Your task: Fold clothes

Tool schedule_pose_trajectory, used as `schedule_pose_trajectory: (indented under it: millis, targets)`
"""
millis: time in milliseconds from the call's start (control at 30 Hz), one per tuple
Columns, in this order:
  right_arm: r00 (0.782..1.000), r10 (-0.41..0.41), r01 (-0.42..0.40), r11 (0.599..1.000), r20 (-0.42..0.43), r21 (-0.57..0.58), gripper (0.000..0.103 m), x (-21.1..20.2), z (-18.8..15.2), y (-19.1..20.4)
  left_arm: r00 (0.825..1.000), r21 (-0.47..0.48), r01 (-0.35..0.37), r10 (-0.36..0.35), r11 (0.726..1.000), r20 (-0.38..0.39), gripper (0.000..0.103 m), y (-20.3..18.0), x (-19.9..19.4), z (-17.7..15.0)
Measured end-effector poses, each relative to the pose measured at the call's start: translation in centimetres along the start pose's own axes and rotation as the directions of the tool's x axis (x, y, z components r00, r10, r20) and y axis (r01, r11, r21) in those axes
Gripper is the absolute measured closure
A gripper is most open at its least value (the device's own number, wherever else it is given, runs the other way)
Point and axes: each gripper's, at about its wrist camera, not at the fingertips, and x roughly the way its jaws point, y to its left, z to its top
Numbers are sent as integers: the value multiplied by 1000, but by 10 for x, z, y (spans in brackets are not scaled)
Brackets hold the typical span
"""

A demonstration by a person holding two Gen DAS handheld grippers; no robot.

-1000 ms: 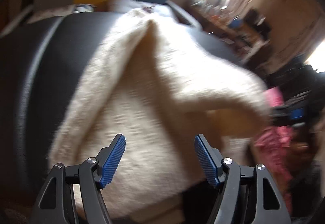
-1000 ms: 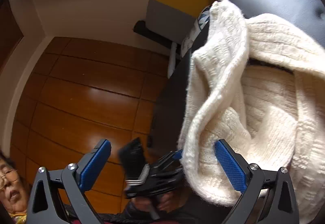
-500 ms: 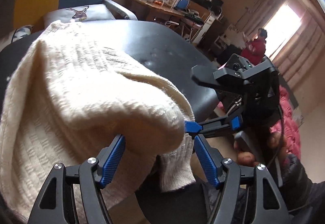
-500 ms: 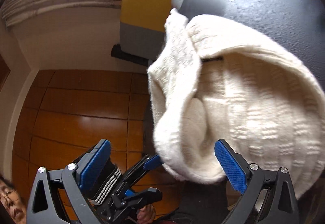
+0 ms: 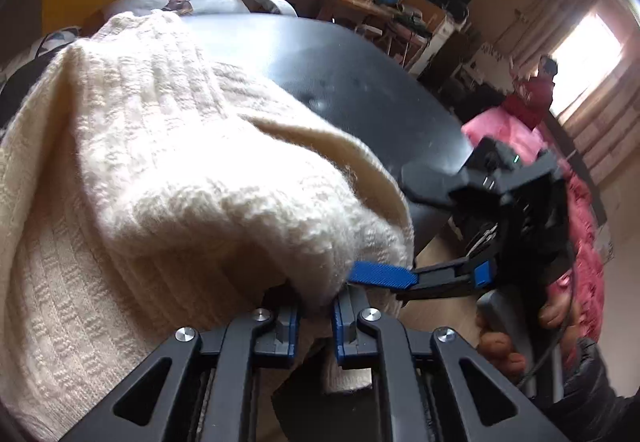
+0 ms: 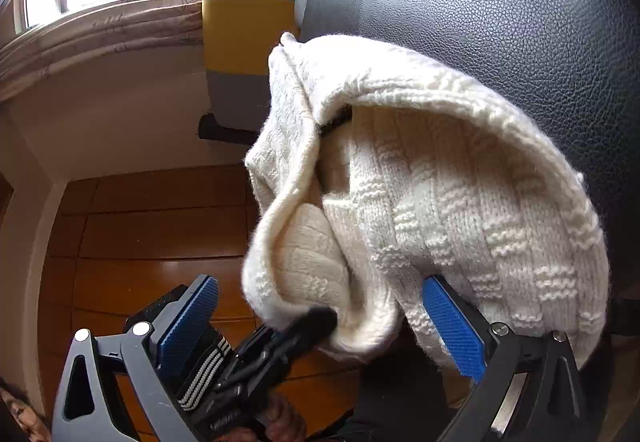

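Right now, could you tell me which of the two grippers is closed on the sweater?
The left gripper: its blue pads pinch the cream sweater edge between them. The right gripper is spread wide, pads apart either side of the knit, clamping nothing.

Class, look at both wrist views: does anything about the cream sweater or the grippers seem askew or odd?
Yes. The cream sweater is bunched and hangs partly off the edge of the dark cushion, not flat. The left gripper is pinching its edge; the right gripper is open.

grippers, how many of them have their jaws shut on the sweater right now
1. The left gripper has its jaws shut on the near edge of the cream sweater. The right gripper, beside it, has its jaws open around a fold without pinching it.
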Motion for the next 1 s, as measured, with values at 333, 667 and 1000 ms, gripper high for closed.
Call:
schedule_pose_trajectory:
  millis: [333,667,1000]
  targets:
    - [990,-136,139,981,29,-135,0,26,8,30,972,-265,5,58,964,227,92,109,-106,-1]
    - [952,-303,265,884,-40,-384,0,92,1,84,945,-459,-125,247,880,215,85,185,-145,-32]
    - [888,-459,415,814,-13,-406,0,126,7,71,942,-481,-210,309,851,135,75,201,-148,-76]
